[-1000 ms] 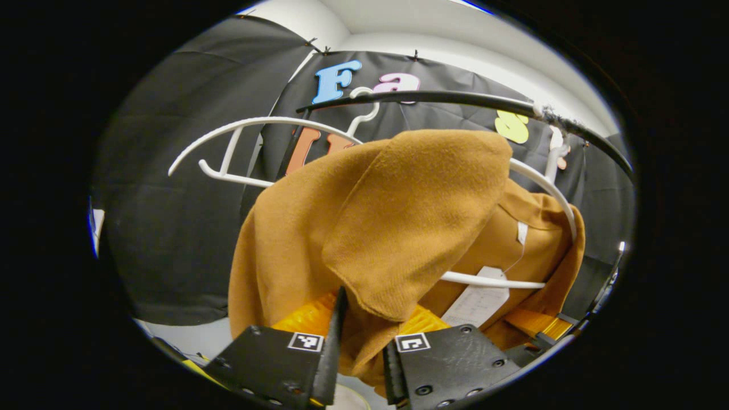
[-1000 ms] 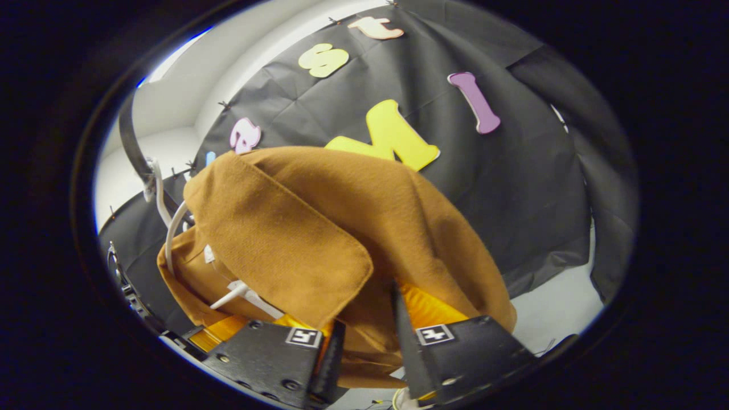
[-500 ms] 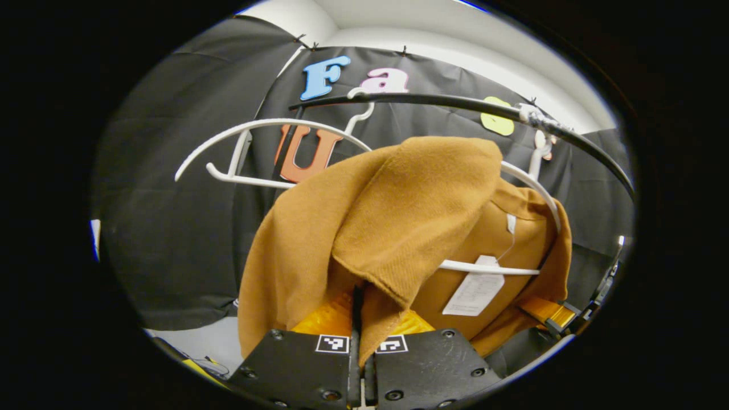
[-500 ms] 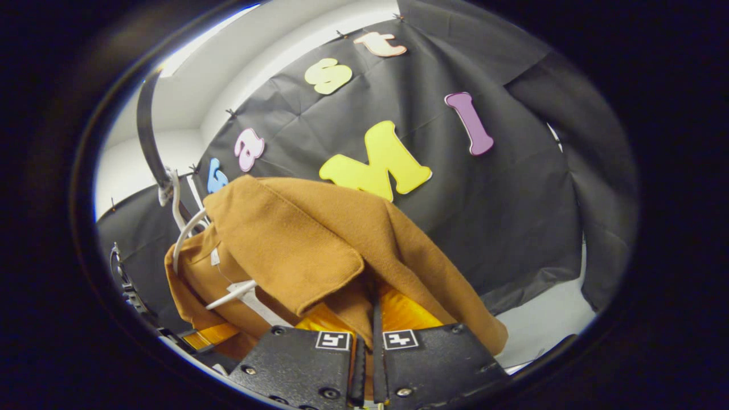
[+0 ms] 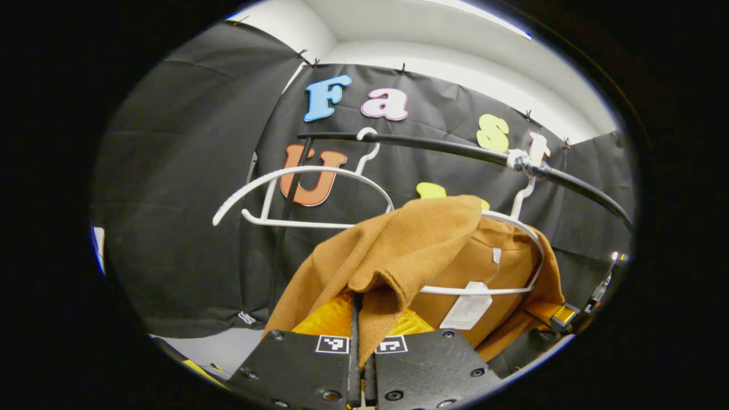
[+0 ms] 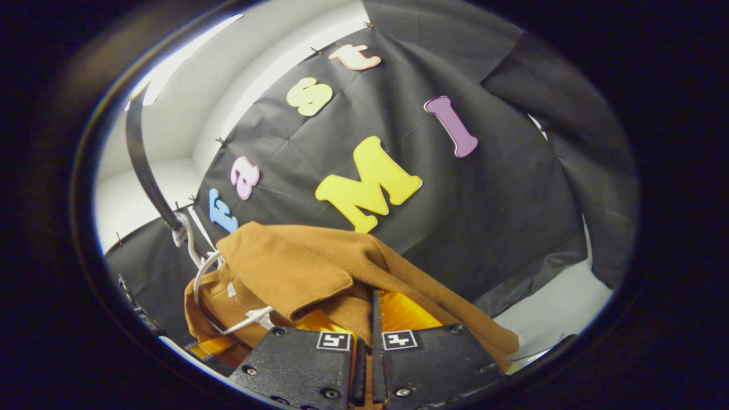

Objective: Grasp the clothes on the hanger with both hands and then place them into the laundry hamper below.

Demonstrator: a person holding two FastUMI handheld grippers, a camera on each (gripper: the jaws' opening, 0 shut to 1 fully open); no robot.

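Observation:
A brown coat [image 5: 416, 250] hangs on a white hanger [image 5: 512, 228] from a black rail [image 5: 444, 147]. My left gripper [image 5: 360, 324] is shut on the coat's front edge below the collar flap, the cloth pinched between its fingers. In the right gripper view the same brown coat [image 6: 319, 267] drapes over the white hanger [image 6: 205, 273], and my right gripper [image 6: 369, 324] is shut on its other front edge. A white tag [image 5: 470, 307] dangles inside the coat. The other gripper [image 5: 555, 313] peeks out at the coat's far side.
An empty white hanger [image 5: 302, 193] hangs on the rail left of the coat. The black rail [image 6: 142, 165] curves up at the left of the right gripper view. White floor [image 6: 558, 307] lies below the black cloth wall.
Both grippers went from open around the coat's front edges to shut on them. Since then both have drawn back and down, pulling the coat lower and stretching it off the hanger's shoulders.

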